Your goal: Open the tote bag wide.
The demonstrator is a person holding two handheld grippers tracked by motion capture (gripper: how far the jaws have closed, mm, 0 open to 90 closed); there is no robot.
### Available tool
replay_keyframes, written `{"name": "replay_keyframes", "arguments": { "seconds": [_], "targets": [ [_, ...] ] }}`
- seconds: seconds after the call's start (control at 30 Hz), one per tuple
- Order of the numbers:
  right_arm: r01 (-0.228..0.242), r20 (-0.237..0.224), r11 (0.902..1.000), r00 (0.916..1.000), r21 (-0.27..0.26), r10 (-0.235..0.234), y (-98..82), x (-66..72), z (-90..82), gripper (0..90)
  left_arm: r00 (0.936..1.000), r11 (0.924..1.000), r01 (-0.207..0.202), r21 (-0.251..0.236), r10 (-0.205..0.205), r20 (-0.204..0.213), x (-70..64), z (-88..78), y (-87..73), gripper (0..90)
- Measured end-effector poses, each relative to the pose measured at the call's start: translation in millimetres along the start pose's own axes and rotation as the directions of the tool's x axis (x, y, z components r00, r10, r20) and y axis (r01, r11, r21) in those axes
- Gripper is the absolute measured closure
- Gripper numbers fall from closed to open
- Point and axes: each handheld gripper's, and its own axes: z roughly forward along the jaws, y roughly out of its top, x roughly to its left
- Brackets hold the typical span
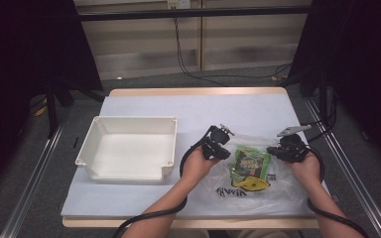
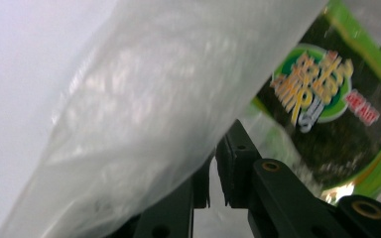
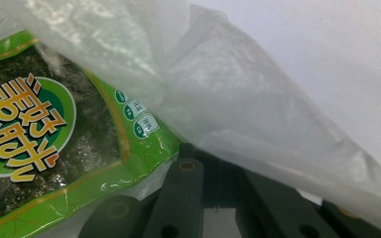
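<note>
I have both grippers pinching the bag [image 1: 258,168] on the tabletop [image 1: 144,198]: left gripper [image 1: 217,148] clamps its left edge, right gripper [image 1: 286,150] its right edge, the green packet [image 1: 250,161] between them.

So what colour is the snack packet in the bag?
Green and dark, with yellow lettering; the right gripper view shows it best.

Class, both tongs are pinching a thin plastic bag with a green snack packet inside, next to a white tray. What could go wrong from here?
1. The left tongs and right tongs grip only thin film at opposite edges of the bag; pulling apart may tear it or let it slip free.
2. The packet lies loose inside and could slide out if the bag tips.
3. The tray sits off to the left, so a sagging bag could catch its rim.
</note>
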Motion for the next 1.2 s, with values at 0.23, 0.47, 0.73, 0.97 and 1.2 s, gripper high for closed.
{"name": "replay_keyframes", "arguments": {
  "seconds": [0.23,0.47,0.73,0.97,1.2],
  "targets": [
    [0.030,-0.014,0.9995,0.9995,0.006,-0.030,1.0,4.1,2.4,90.0,0.9968,0.9999,0.010,-0.008,-0.010,-0.079,8.2,11.9,12.8,83.7],
    [0.045,-0.019,0.9989,0.9988,-0.010,-0.046,-1.0,2.6,2.9,90.0,0.9935,0.9991,0.041,0.003,-0.041,-0.107,14.6,26.6,12.9,86.9],
    [0.044,0.018,0.9985,0.9989,-0.032,-0.043,2.1,7.1,-5.8,86.0,0.9945,0.9986,0.053,-0.004,-0.053,-0.090,16.7,24.2,8.3,87.1],
    [0.091,0.012,0.9944,0.9958,-0.053,-0.091,16.5,18.6,-13.6,90.0,0.9927,0.9970,0.075,-0.022,-0.077,-0.094,18.5,19.6,7.8,87.8],
    [0.133,-0.016,0.9900,0.9909,-0.047,-0.134,29.3,30.9,-4.0,90.0,0.9946,0.9970,0.069,-0.035,-0.071,-0.076,18.5,18.8,9.5,87.7]
  ]
}}
